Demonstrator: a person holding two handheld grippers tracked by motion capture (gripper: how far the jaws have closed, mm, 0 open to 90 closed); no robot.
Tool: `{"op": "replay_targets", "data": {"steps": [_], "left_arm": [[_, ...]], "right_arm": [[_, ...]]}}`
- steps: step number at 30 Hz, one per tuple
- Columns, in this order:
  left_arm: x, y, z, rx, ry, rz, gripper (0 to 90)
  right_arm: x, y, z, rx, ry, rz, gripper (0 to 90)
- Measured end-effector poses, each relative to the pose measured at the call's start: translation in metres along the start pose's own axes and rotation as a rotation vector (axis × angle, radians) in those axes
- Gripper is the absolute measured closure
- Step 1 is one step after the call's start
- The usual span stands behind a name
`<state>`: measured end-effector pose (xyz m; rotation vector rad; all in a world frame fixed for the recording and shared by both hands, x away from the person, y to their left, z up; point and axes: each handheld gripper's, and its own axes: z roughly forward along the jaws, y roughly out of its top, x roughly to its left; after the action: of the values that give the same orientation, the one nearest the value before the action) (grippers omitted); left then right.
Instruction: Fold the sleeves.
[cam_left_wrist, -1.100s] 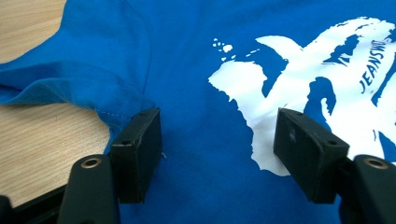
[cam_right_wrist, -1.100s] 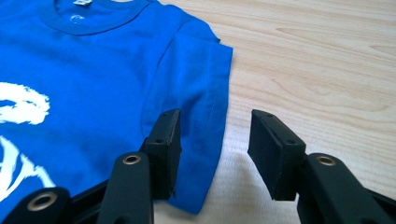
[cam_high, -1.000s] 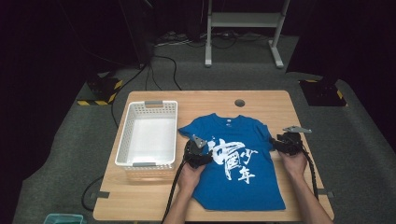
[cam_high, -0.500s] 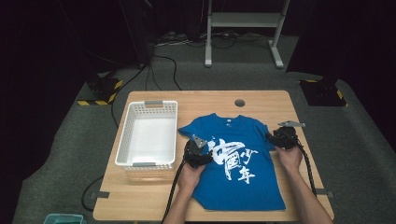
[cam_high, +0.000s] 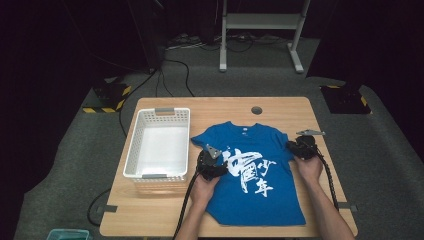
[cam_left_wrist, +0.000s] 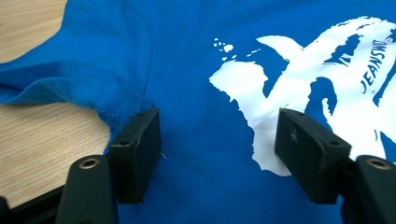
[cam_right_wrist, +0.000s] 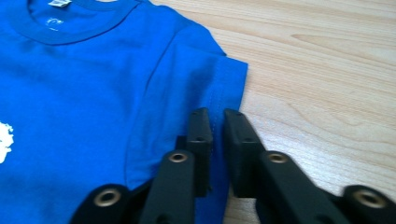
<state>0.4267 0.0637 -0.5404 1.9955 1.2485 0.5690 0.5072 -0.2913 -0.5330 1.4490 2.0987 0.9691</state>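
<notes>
A blue T-shirt (cam_high: 260, 200) with white print lies flat, front up, on the wooden table (cam_high: 280, 107). My left gripper (cam_high: 211, 163) rests on the shirt by its left sleeve. Its jaws stand open (cam_left_wrist: 217, 121) over flat fabric beside the print (cam_left_wrist: 261, 88), pinching nothing. My right gripper (cam_high: 301, 147) sits at the shirt's right sleeve (cam_right_wrist: 205, 79). Its jaws have just been closing and now stand almost together (cam_right_wrist: 217, 116), with the sleeve's hem edge between the pads.
A white plastic basket (cam_high: 131, 150) stands empty on the table's left side, close to the left gripper. A round hole (cam_high: 256, 110) is in the table near its far edge. Bare wood (cam_right_wrist: 327, 70) lies right of the sleeve. Cables trail back from both grippers.
The right gripper has slid a little left onto the sleeve's edge and its jaws have closed on the hem. The left gripper and the shirt have stayed put.
</notes>
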Motion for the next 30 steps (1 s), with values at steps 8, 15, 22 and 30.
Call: {"op": "replay_targets", "data": {"steps": [8,15,22,30], "left_arm": [[0.000,0.000,0.000,0.000,0.000,0.000,31.6],[0.000,0.000,0.000,0.000,0.000,0.000,31.6],[0.000,0.000,0.000,0.000,0.000,0.000,31.6],[0.000,0.000,0.000,0.000,0.000,-0.001,31.5]], "right_arm": [[0.002,0.001,-0.006,-0.027,-0.006,-0.007,87.8],[0.006,0.006,-0.021,-0.072,0.011,-0.024,87.9],[0.015,0.008,-0.027,-0.092,0.026,-0.046,87.9],[0.022,0.011,-0.031,-0.105,0.043,-0.066,87.9]]}}
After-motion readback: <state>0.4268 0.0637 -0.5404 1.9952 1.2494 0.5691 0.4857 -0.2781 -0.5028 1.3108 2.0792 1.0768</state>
